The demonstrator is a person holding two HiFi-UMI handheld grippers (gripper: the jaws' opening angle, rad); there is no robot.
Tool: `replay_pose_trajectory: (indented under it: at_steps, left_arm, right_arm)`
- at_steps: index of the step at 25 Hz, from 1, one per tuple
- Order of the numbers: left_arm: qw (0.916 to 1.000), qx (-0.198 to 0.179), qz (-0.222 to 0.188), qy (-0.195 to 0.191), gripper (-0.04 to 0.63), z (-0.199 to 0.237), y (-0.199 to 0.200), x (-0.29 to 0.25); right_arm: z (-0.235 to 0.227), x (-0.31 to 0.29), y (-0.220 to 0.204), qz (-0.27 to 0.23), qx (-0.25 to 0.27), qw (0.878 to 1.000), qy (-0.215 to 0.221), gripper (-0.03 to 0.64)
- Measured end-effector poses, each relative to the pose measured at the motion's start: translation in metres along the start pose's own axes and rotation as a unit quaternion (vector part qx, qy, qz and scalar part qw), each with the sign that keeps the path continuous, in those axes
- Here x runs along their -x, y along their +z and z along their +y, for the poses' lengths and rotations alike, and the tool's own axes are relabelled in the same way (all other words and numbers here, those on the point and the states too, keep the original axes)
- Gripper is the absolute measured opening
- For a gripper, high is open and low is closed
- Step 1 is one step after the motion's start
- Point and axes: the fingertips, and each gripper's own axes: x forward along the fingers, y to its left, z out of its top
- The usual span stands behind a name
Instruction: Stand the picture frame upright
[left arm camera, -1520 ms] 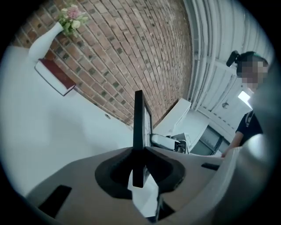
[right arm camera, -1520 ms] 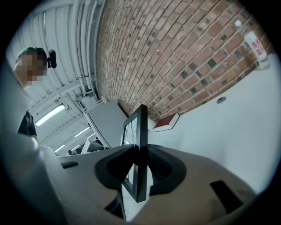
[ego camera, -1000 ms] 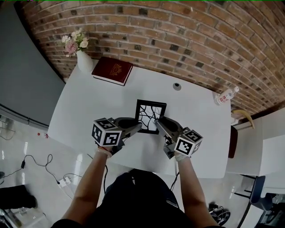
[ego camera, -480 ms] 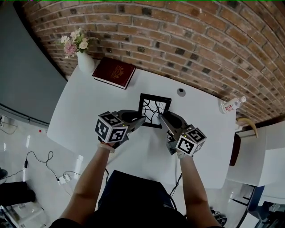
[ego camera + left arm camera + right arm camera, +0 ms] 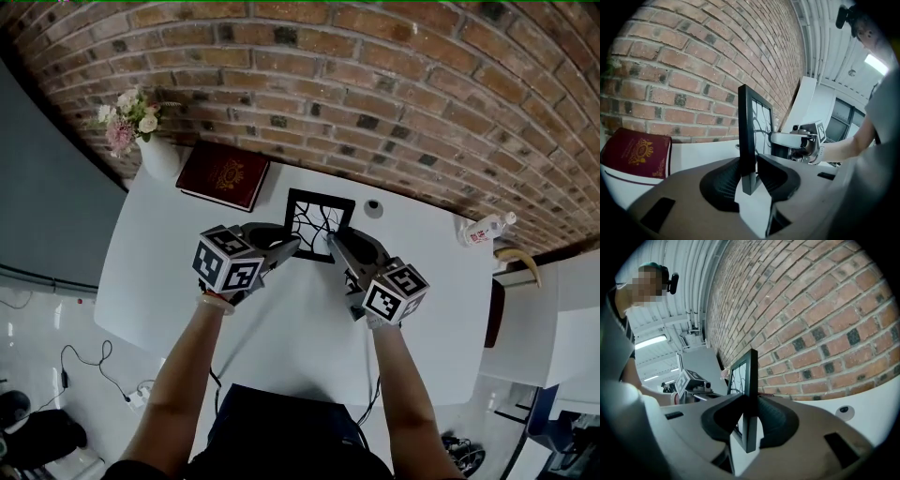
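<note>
I count one of each thing on the bench, left to right. There is one white vase of flowers at the far left corner and one dark red book lying flat beside it. Then come one black picture frame, one small round disc and one water bottle at the far right corner.

There are two claws. My left claw pinches the frame's left edge, and its jaws have just eased a little wider around that edge. My right claw is clamped on the right edge. The frame stands upright between them, near the back. I cannot tell whether its foot touches the bench.

The bench is white and smooth and sits against a red brick wall. A glossy pale floor lies to the left.
</note>
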Motion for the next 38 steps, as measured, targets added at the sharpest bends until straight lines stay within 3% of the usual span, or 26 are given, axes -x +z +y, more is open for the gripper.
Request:
replay_pose_trajectory:
  at_steps: [10,23,38]
  left_arm:
    - [0.9994,-0.011,0.02,-0.025,0.121,0.046,0.024,-0.037]
    - [0.9988,-0.02,0.035,-0.027,0.121,0.092,0.04,-0.073]
    - [0.9987,-0.025,0.029,0.034,0.136,0.149,0.028,-0.107]
  right_arm:
    - [-0.05,-0.033,0.01,-0.005,-0.002,0.999,-0.035,0.102]
    - [-0.098,-0.064,0.017,-0.005,0.01,0.999,-0.052,0.104]
    - [-0.145,-0.104,-0.005,0.012,0.032,0.998,-0.058,0.106]
